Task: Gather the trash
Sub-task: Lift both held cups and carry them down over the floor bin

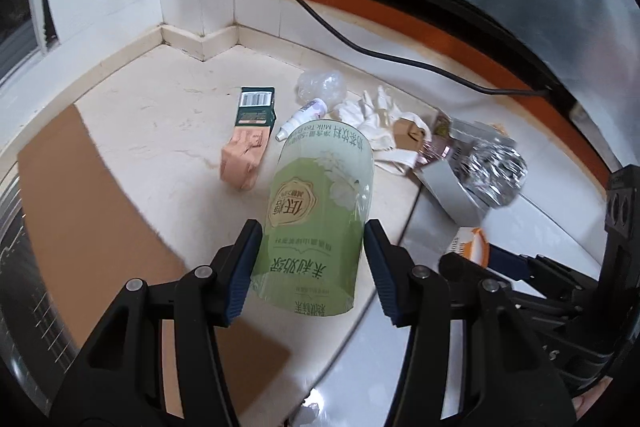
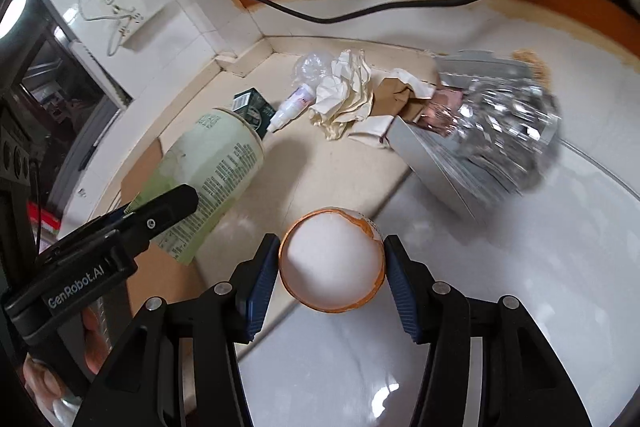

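Observation:
My left gripper is shut on a green milk-tea bottle label sleeve and holds it above the counter; it also shows in the right wrist view. My right gripper is shut on an orange-rimmed paper cup, its open mouth facing the camera; the cup's edge shows in the left wrist view. More trash lies beyond: a pink and green carton, a small white bottle, crumpled white paper, clear plastic and crumpled foil.
A brown cardboard sheet lies on the counter at left. A grey box and brown paper sit among the trash. A black cable runs along the orange ledge. A wall socket is at the tiled corner.

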Demonstrator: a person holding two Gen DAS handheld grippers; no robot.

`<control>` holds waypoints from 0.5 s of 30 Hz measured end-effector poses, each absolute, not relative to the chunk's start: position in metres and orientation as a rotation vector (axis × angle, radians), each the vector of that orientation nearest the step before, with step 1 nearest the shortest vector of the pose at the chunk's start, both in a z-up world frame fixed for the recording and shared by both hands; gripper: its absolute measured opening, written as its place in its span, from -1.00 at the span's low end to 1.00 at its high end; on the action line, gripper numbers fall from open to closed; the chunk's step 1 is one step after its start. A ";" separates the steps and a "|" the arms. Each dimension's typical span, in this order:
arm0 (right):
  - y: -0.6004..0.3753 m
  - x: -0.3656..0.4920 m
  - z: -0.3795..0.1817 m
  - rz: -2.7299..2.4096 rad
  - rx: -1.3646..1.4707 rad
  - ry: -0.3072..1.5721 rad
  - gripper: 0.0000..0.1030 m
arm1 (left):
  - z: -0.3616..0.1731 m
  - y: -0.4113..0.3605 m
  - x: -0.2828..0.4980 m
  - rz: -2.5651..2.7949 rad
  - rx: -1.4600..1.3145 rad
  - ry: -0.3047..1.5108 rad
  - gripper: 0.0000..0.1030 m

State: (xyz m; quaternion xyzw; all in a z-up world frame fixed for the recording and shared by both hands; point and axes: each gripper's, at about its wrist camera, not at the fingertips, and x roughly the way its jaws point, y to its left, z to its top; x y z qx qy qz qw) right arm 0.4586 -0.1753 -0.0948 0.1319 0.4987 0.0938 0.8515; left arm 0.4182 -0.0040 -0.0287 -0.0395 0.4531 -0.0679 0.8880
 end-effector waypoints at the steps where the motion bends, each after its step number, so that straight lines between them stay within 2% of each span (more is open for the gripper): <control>1: -0.177 0.450 -0.089 0.201 0.279 1.045 0.03 | -0.025 -0.004 0.409 -0.144 -0.084 0.939 -0.03; 15: -0.186 0.274 -0.027 0.343 0.274 0.993 0.03 | 0.017 -0.006 0.218 -0.228 -0.029 0.852 -0.03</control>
